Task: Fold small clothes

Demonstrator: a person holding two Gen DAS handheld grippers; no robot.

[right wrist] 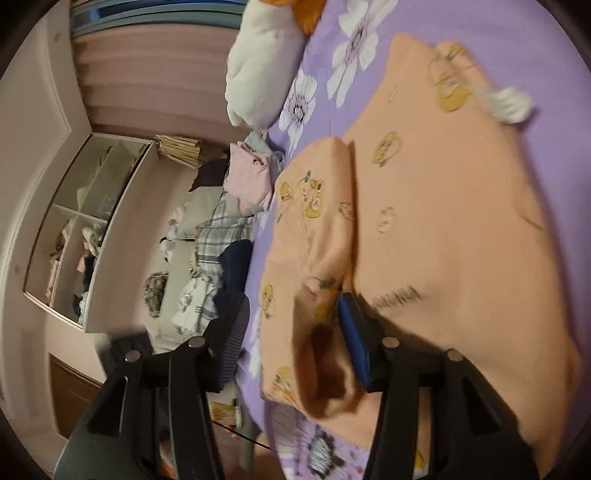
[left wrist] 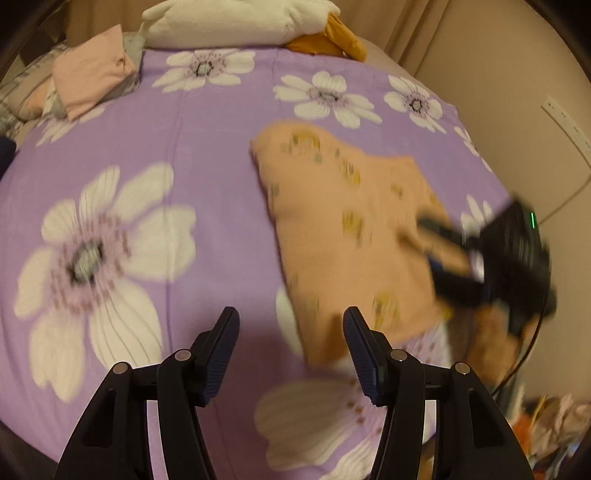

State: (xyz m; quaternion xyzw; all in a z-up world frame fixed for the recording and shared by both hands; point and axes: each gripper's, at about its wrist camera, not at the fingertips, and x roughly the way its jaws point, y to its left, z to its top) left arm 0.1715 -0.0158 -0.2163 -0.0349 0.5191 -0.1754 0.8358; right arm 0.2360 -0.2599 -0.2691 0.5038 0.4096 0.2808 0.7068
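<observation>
Peach shirt (left wrist: 354, 236): flat on purple bedsheet (left wrist: 207, 155).
Left gripper (left wrist: 290, 354): half open, empty, beside shirt.
Right gripper (right wrist: 291, 339): half open, holding nothing, over shirt edge.
Shelf (right wrist: 74, 229): clothes inside.

- Bedroom in a home.
- Bed (left wrist: 207, 155) under a purple flowered sheet, white plush toy (left wrist: 236, 22) at its far edge.
- Curtain (right wrist: 155, 92), wall shelves (right wrist: 92, 229) stuffed with clothes.
- Loose laundry (right wrist: 221, 236) heaped beside the bed.
</observation>
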